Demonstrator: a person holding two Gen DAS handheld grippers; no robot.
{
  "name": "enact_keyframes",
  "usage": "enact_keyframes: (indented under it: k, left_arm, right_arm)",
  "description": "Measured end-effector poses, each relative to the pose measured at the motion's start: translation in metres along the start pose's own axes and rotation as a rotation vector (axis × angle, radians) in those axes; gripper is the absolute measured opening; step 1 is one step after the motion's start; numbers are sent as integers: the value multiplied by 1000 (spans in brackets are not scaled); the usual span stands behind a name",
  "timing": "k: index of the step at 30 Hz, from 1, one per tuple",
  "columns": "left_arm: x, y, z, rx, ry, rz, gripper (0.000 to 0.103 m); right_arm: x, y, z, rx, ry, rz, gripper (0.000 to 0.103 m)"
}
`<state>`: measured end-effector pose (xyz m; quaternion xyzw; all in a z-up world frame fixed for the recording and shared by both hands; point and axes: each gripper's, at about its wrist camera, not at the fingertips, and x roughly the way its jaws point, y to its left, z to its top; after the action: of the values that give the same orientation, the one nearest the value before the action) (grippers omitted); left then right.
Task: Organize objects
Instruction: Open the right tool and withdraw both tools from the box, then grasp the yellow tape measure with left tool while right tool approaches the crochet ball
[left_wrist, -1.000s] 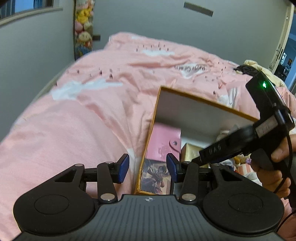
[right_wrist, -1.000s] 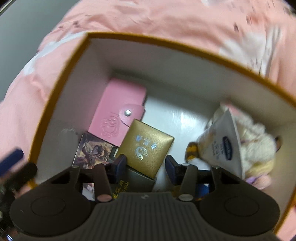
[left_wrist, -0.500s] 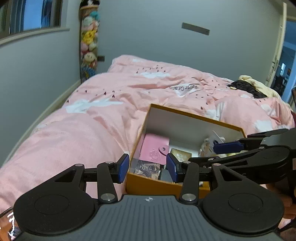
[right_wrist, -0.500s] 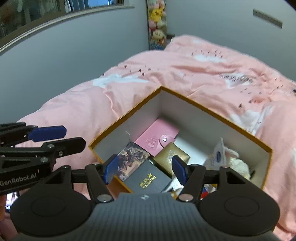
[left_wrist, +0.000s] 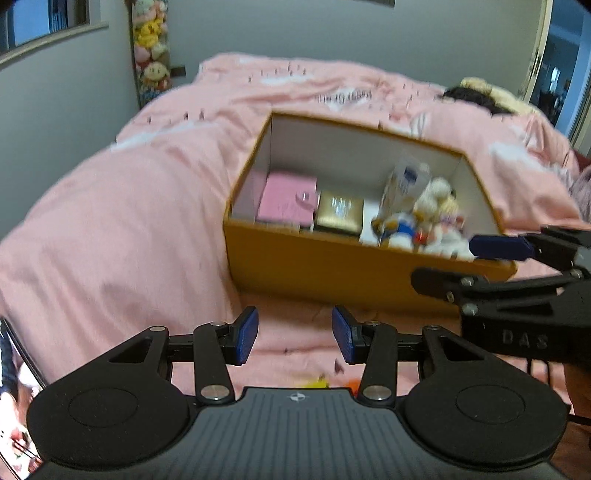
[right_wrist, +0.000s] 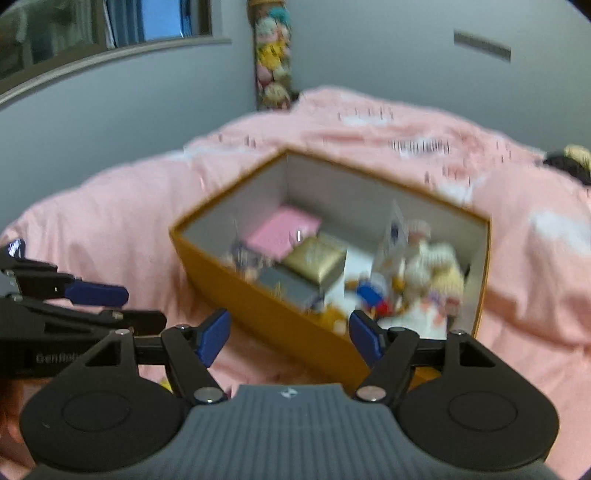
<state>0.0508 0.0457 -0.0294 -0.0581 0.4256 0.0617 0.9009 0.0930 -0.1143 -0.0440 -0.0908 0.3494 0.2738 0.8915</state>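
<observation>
An orange box (left_wrist: 332, 266) with white inner walls stands on the pink bed; it also shows in the right wrist view (right_wrist: 273, 314). Inside lie a pink wallet (left_wrist: 288, 199), a gold box (left_wrist: 340, 214), a white pouch (left_wrist: 406, 181) and a plush toy (left_wrist: 439, 214). In the right wrist view the pink wallet (right_wrist: 282, 230), gold box (right_wrist: 316, 258), a dark box (right_wrist: 291, 286) and the plush toy (right_wrist: 432, 273) show. My left gripper (left_wrist: 294, 340) is open and empty, held short of the box. My right gripper (right_wrist: 289, 338) is open and empty, near the box's front wall.
The pink duvet (left_wrist: 122, 221) covers the bed around the box. A column of plush toys (left_wrist: 151, 48) hangs on the grey wall at the back. Dark clothes (left_wrist: 469, 98) lie at the bed's far right. A doorway (left_wrist: 561, 66) is at the right.
Both grippers have pulled back and away from the box; the right one has come out from inside it. The views are blurred by motion. Both stay open and empty.
</observation>
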Motion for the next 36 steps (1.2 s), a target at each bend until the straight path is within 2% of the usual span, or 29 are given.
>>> enact_keyframes:
  k: [4, 7, 9, 16, 24, 29, 34, 36]
  left_arm:
    - [12, 1, -14, 14, 71, 15, 51]
    - [20, 2, -23, 32, 126, 44, 51]
    - [24, 3, -30, 39, 153, 60, 51]
    - [26, 4, -38, 70, 177, 70, 51]
    - [29, 4, -37, 71, 202, -4, 51]
    - [35, 4, -37, 71, 232, 14, 51]
    - [40, 3, -37, 68, 242, 23, 51]
    - [41, 3, -37, 61, 246, 23, 51]
  right_arm:
    - [16, 3, -19, 8, 119, 30, 71]
    - [27, 10, -31, -16, 178, 37, 61]
    - [35, 14, -38, -26, 210, 53, 60]
    - [51, 26, -49, -67, 280, 82, 59]
    - [59, 24, -52, -48, 314, 117, 58]
    - [62, 32, -56, -85, 343, 175, 57]
    - [78, 33, -59, -68, 388, 215, 57]
    - [82, 34, -60, -73, 399, 214, 49]
